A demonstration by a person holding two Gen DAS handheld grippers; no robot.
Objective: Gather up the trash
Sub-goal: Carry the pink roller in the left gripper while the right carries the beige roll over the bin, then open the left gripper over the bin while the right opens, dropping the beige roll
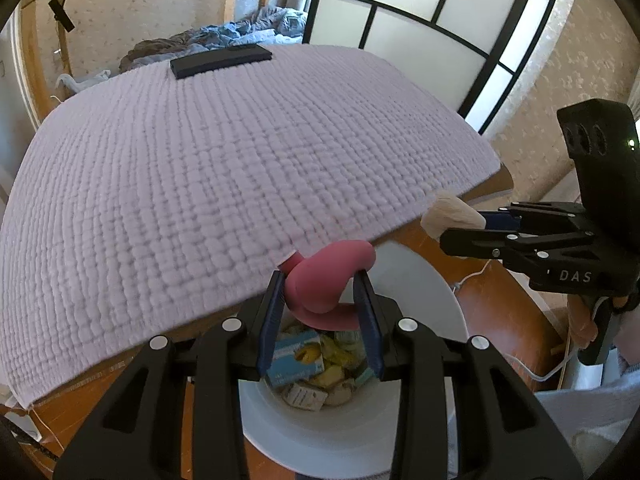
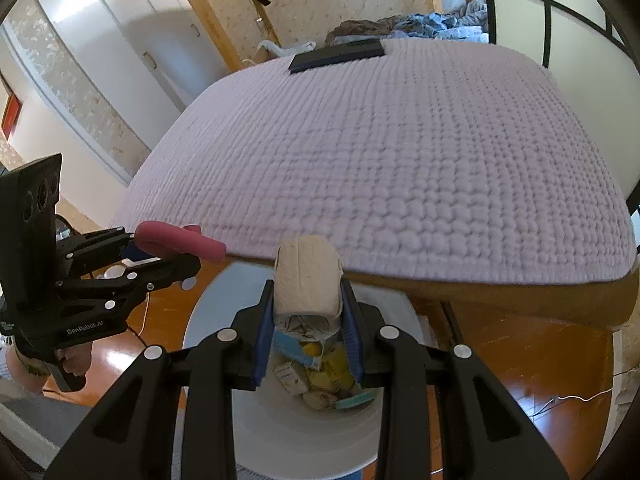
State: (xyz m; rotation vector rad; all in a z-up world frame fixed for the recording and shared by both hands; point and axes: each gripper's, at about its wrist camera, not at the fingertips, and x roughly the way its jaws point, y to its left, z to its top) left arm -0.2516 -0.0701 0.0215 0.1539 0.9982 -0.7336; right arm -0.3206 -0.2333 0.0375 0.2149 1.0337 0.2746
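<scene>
My left gripper is shut on a pink curved foam piece and holds it above the white trash bin. It also shows in the right wrist view with the pink piece. My right gripper is shut on a beige wad of paper above the same bin. In the left wrist view the right gripper holds the wad beside the bed edge. The bin holds several cartons and wrappers.
A bed with a lilac quilt fills the view beyond the bin; a dark flat case lies at its far end. Orange wooden floor and a white cable surround the bin. A black-framed screen stands at right.
</scene>
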